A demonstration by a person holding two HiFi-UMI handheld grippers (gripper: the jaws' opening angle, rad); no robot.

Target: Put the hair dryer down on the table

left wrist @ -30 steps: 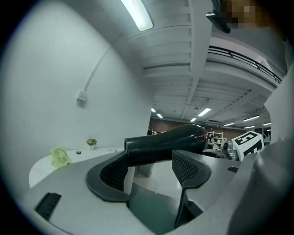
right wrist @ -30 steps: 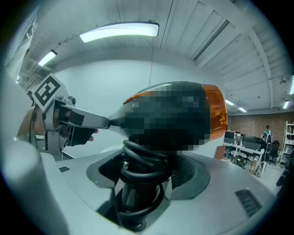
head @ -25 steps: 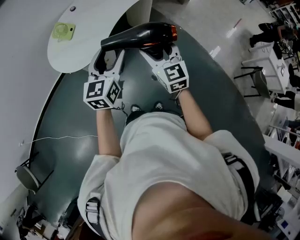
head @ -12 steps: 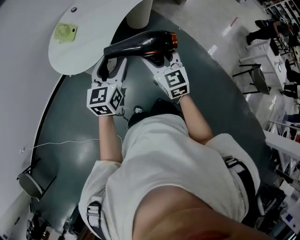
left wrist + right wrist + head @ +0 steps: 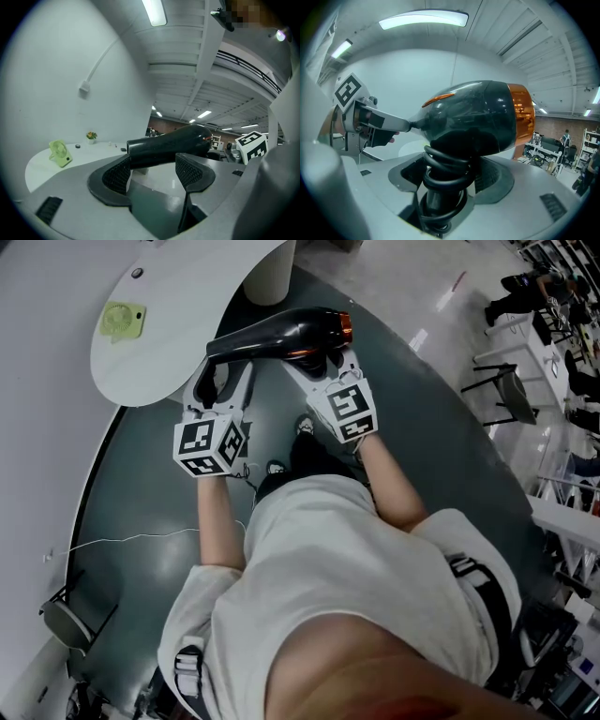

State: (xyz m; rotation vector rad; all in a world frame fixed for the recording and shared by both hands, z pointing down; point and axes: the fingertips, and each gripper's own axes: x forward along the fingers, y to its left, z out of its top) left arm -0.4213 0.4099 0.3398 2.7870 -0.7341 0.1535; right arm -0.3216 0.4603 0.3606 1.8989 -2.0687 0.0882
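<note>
A black hair dryer (image 5: 281, 331) with an orange rear ring hangs level in the air beside the rim of the white rounded table (image 5: 178, 324). My right gripper (image 5: 319, 360) is shut on its handle, which has the black cord coiled round it (image 5: 445, 173). My left gripper (image 5: 225, 379) stands open just under the nozzle end. In the left gripper view the nozzle (image 5: 159, 147) crosses above the two ribbed pads (image 5: 187, 171), with a gap between them. The dryer's body (image 5: 473, 117) fills the right gripper view.
A small green fan (image 5: 122, 320) sits on the table, and a tiny potted plant (image 5: 91, 136) further back. The table's pedestal (image 5: 270, 282) rises near the dryer. A white cable (image 5: 122, 540) lies on the dark floor, with a chair (image 5: 61, 620) at lower left. Desks and chairs (image 5: 511, 390) stand far right.
Both grippers and the dryer have sunk slightly in the head view. The right grip on the handle is unchanged, and the left gripper still stands open under the nozzle.
</note>
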